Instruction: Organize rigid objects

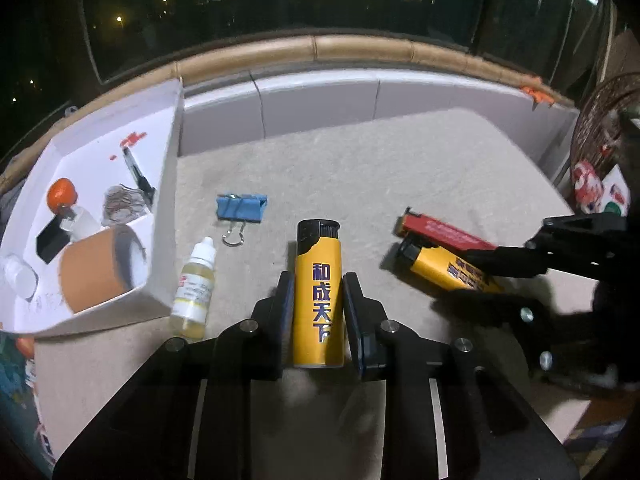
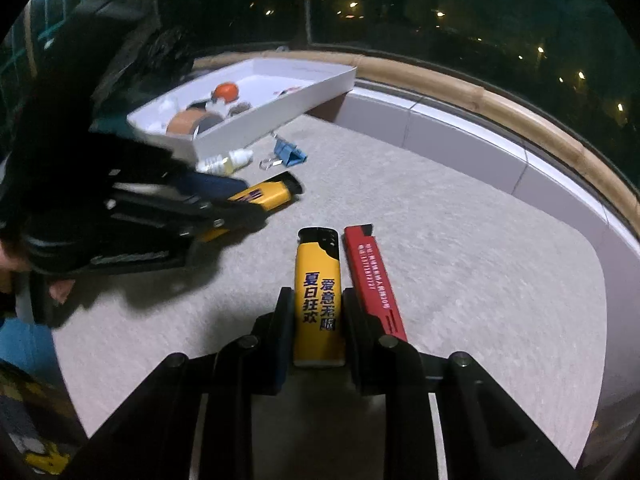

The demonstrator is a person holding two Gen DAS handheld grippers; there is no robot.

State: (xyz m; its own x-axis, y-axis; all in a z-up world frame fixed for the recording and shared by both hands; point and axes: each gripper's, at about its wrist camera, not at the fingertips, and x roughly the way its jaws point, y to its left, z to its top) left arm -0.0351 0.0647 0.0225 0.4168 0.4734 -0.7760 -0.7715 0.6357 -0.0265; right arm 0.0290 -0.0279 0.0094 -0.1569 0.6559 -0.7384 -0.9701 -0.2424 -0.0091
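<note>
Night window, grey-carpeted table (image 1: pixel 400 168), two lighters gripped.

White box (image 1: pixel 164 208) sits at the table's left edge. The left gripper (image 1: pixel 316 300) has its fingers closed on one yellow lighter (image 1: pixel 318 280) mid-table; the right gripper (image 2: pixel 316 312) has its fingers closed on another yellow lighter (image 2: pixel 318 292), beside a red lighter (image 2: pixel 372 280).

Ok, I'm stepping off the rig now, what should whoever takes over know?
Left gripper: shut on a yellow plastic lighter.
Right gripper: shut on a second yellow lighter; a red flat utility knife lies right beside it.
Done: brown tape roll, black pen and small items sit in the white cardboard tray.
Left: both lighters, the knife, blue binder clip and clear dropper bottle are outside the tray on the beige mat.
</note>
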